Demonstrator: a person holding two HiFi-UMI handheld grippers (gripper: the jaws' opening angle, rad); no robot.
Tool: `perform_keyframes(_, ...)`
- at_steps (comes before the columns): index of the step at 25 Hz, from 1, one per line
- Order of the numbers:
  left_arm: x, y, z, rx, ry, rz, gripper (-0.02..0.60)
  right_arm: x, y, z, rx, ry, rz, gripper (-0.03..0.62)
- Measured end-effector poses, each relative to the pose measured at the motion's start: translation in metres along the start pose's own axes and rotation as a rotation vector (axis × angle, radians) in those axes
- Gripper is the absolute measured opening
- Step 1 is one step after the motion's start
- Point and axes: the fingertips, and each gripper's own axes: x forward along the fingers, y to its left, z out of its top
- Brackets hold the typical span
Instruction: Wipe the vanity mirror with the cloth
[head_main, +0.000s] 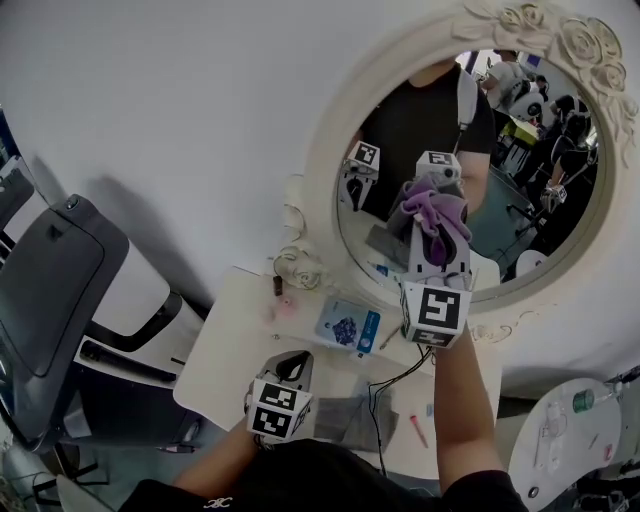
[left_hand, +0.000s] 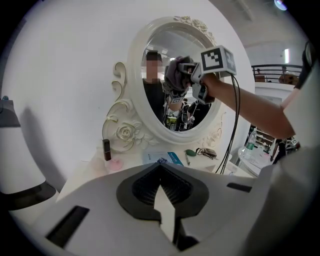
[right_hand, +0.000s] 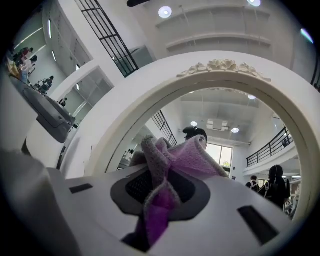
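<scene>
The oval vanity mirror (head_main: 520, 190) in its ornate white frame (head_main: 335, 120) hangs above a white table. My right gripper (head_main: 438, 230) is raised to the lower middle of the glass, shut on a bunched purple cloth (head_main: 436, 212). In the right gripper view the cloth (right_hand: 175, 160) bulges out of the right gripper (right_hand: 167, 187), close to the glass inside the frame (right_hand: 150, 95). My left gripper (head_main: 288, 385) is low over the table's front, shut and holding nothing. From the left gripper (left_hand: 162, 192) I see the mirror (left_hand: 160, 60) and the cloth (left_hand: 175, 75) against it.
On the white table (head_main: 225, 350) lie a blue-and-white packet (head_main: 347, 326), a small dark bottle (head_main: 278, 285), a pink item (head_main: 285, 305), a black cable (head_main: 385, 385) and a grey cloth (head_main: 345, 420). A grey chair (head_main: 50, 290) stands left. A round side table (head_main: 565, 445) is at right.
</scene>
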Motion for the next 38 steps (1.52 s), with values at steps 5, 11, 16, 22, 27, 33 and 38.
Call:
perform_keyframes(5,-0.009,0.012,-0.003,-0.016,-0.006,0.035,0.002,-0.011,0.027,-0.052,0.045,0.109,0.037,0.057)
perform_keyframes(11,-0.020,0.010,0.002,0.009,-0.027,0.040,0.002,-0.030,0.072,-0.139,0.002,0.328,0.124,0.057)
perform_keyframes(16,-0.027,0.002,0.007,0.037,-0.044,0.037,0.002,-0.034,0.085,-0.163,-0.018,0.401,0.145,0.057)
perform_keyframes(22,-0.037,-0.005,0.009,0.049,-0.063,0.042,0.002,-0.052,0.094,-0.217,0.155,0.643,0.158,0.057)
perform_keyframes(27,-0.041,-0.006,0.006,0.063,-0.058,0.055,0.002,-0.042,0.079,-0.154,0.109,0.556,0.182,0.057)
perform_keyframes(33,-0.039,-0.009,0.004,0.071,-0.050,0.055,0.002,-0.008,0.027,0.034,0.159,0.094,0.127,0.057)
perform_keyframes(38,-0.037,-0.009,0.005,0.077,-0.050,0.055,0.002,0.017,-0.008,0.150,0.081,-0.128,0.086,0.057)
